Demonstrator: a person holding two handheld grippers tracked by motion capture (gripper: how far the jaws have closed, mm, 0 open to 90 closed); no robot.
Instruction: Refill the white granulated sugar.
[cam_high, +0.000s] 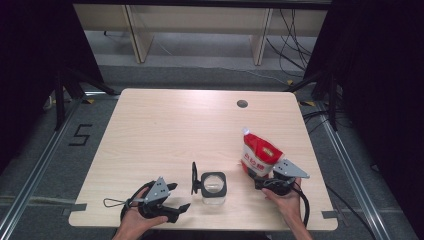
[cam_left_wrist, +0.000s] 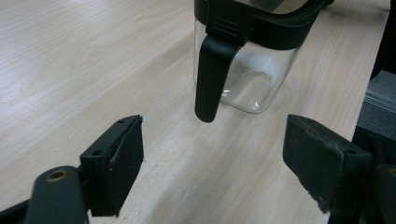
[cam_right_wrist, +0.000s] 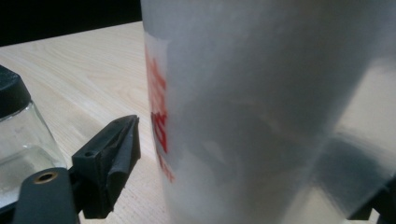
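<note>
A clear glass jar with a black rim stands near the table's front edge, its black lid flipped open to the left. The left gripper view shows the jar close ahead with a little white powder inside and a black latch hanging down its side. My left gripper is open, just left of the jar and not touching it. A red and white pouch stands upright to the jar's right. My right gripper is open, its jaws on either side of the pouch's base.
The light wooden table has a round cable hole near its far edge. Black curtains stand on both sides, with cables on the floor at the right. The jar's corner shows at the left of the right gripper view.
</note>
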